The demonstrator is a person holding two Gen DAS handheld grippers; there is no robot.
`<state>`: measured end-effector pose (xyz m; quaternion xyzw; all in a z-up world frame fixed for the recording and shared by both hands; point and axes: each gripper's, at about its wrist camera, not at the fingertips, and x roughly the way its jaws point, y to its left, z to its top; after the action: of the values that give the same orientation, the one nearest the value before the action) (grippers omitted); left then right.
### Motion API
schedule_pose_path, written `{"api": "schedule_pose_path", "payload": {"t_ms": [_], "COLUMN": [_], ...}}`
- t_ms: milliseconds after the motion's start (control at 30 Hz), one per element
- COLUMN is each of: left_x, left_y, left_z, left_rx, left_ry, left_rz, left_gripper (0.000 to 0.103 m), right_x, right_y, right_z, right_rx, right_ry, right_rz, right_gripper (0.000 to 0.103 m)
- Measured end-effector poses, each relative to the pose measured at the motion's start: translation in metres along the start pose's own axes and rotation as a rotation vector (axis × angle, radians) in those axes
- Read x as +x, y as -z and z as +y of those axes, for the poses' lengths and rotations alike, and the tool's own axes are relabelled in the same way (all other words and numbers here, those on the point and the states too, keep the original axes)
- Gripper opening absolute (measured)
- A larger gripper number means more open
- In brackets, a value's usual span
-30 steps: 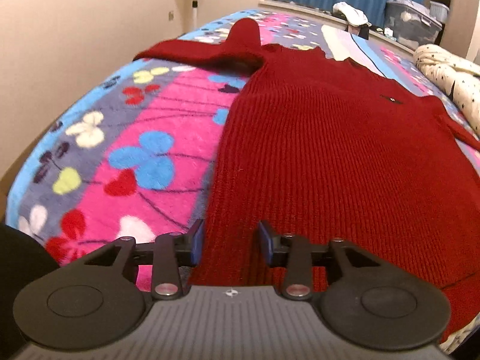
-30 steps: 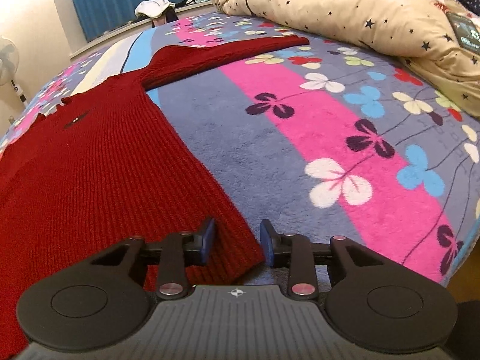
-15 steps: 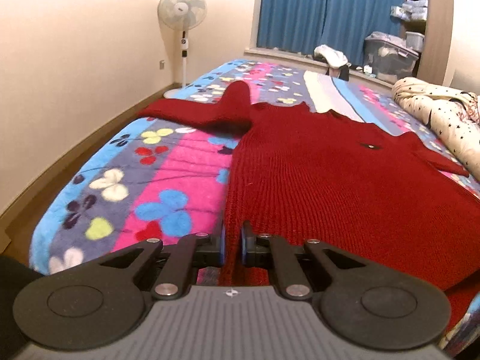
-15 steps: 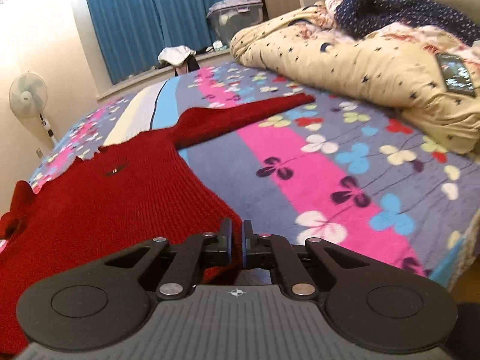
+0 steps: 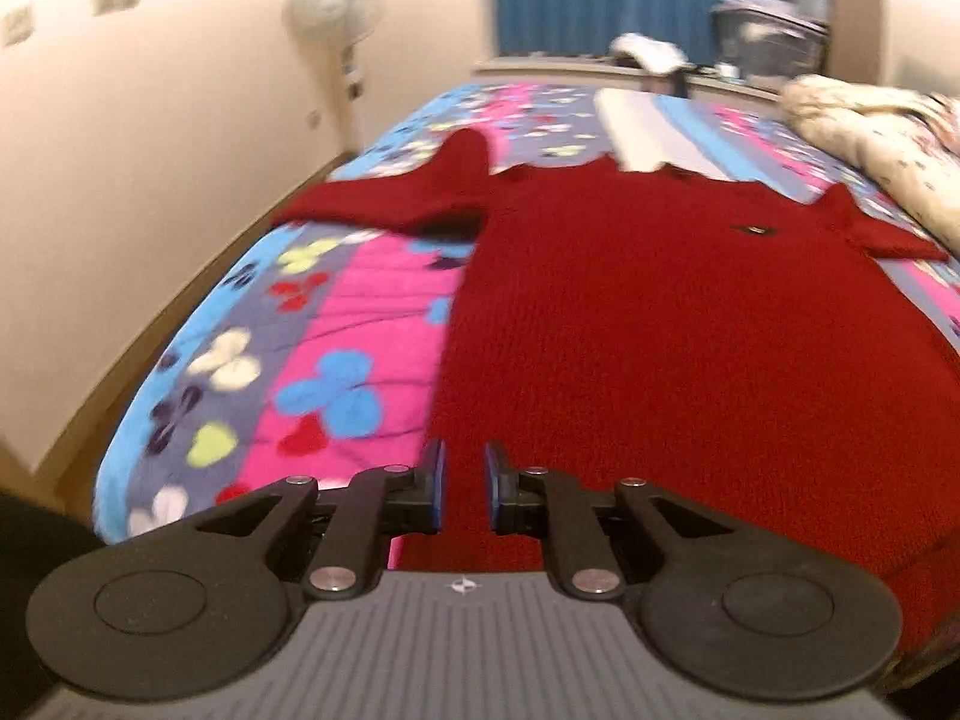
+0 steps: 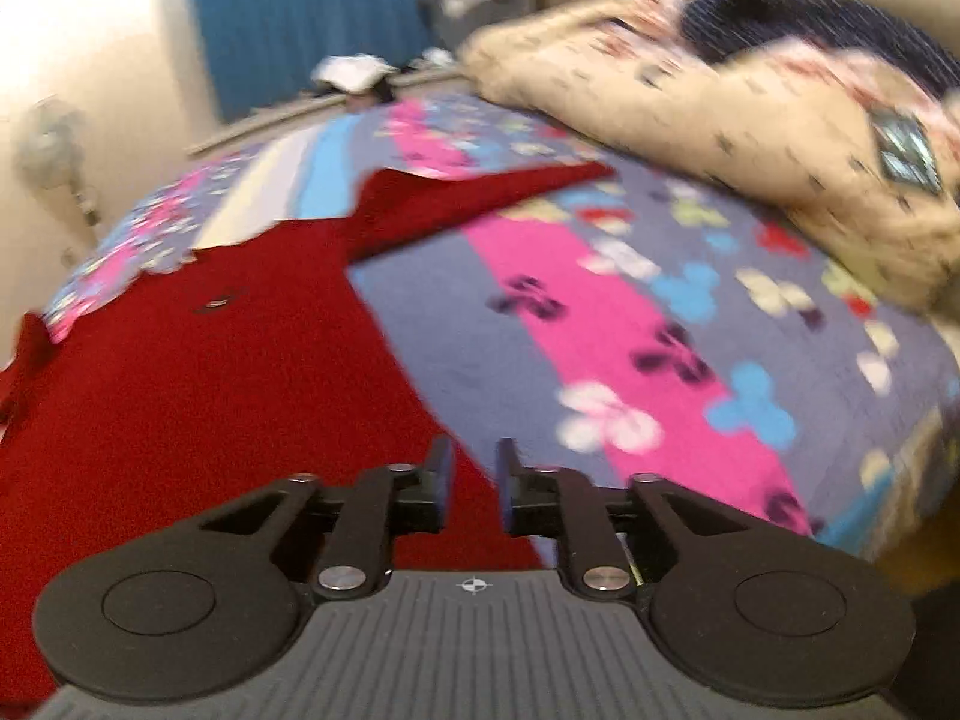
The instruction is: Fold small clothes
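Red sweater (image 5: 660,330) lies flat on the floral blanket (image 5: 336,324); left gripper (image 5: 461,486) and right gripper (image 6: 474,483), both narrowly parted, flank its hem corners.

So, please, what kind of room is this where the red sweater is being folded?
Most likely a bedroom at home: the red sweater lies on a bed with a flowered blanket, a bunched starry quilt beside it, and a standing fan by the wall.

The sweater (image 5: 660,348) is laid flat on the bed (image 5: 336,324). Beyond the sweater, a windowsill (image 5: 540,63) is seen; to the sweater's left a fan (image 5: 336,6), to its right a heaped duvet (image 6: 750,96) on the bed.
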<state>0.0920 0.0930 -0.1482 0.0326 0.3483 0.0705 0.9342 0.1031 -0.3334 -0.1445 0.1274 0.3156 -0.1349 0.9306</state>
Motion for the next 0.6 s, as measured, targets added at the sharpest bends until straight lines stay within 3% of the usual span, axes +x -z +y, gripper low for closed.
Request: {"api": "schedule_pose_path", "payload": {"t_ms": [33, 100, 167, 233, 267, 300, 367, 467, 600], "left_x": [0.004, 0.021, 0.043, 0.035, 0.027, 0.021, 0.008, -0.01, -0.034], "left_y": [0.001, 0.005, 0.015, 0.01, 0.006, 0.002, -0.003, -0.015, -0.028], "left_z": [-0.004, -0.009, -0.011, -0.012, -0.013, -0.013, -0.014, -0.019, -0.036], "left_rx": [0.004, -0.018, -0.042, -0.056, -0.046, -0.043, -0.04, -0.027, 0.045], "left_ry": [0.024, 0.087, 0.127, 0.104, 0.103, 0.101, 0.081, 0.07, 0.076], "left_rz": [0.019, 0.132, 0.281, 0.243, 0.206, 0.175, 0.133, 0.114, 0.02], "left_gripper": [0.015, 0.015, 0.016, 0.021, 0.027, 0.037, 0.047, 0.055, 0.082], "right_x": [0.002, 0.014, 0.037, 0.056, 0.058, 0.056, 0.048, 0.034, 0.02], "right_y": [0.001, 0.005, 0.012, 0.021, 0.021, 0.018, 0.007, -0.005, -0.015], "right_z": [0.009, 0.024, 0.038, 0.045, 0.047, 0.049, 0.055, 0.065, 0.081], "right_rx": [-0.035, -0.08, -0.123, -0.142, -0.136, -0.126, -0.107, -0.096, -0.107], "right_ry": [-0.022, -0.077, -0.103, -0.069, -0.058, -0.063, -0.111, -0.164, -0.21], "right_rz": [0.007, 0.073, 0.213, 0.345, 0.353, 0.339, 0.288, 0.216, 0.151], "right_gripper": [0.036, 0.038, 0.04, 0.039, 0.04, 0.04, 0.04, 0.041, 0.044]}}
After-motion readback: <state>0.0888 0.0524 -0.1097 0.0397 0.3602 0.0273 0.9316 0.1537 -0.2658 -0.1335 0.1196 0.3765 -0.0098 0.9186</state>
